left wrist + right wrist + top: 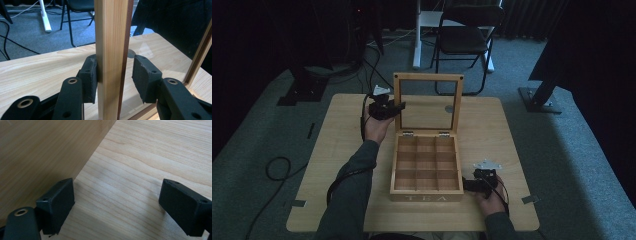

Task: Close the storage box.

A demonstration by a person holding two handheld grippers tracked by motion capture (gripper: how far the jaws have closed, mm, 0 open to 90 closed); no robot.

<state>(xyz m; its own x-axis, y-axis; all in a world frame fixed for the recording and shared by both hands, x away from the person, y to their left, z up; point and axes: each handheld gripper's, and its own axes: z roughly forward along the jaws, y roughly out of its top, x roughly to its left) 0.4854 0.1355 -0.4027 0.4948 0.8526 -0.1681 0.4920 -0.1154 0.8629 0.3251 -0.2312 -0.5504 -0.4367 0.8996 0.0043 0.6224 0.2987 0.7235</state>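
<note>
My left tool (115, 75) straddles the left upright of the lid frame (111, 50): one pad (90, 77) lies flat against the outer wood face, while the other pad (145, 77) seems to stand slightly off the glass side, though I can't be sure from this angle whether it touches. The jaws sit narrow, as close as that wooden bar lets them. The bar rises straight up between my jaws, its long axis vertical, and the lid (428, 102) stands upright on its hinges with its glass pane facing me. Beyond the bar lies the tabletop (37, 72), and past its far edge a folding chair (464, 40) on the carpet.

My right tool (117, 205) gapes wide with nothing between its pads, hovering low over bare wood. Just beside its left pad (57, 205) runs the side wall of the tea box (37, 157). In the high view that tool (479, 184) sits at the box's near right corner; the box (427, 167) runs lengthwise away from me, its compartments open upward.
</note>
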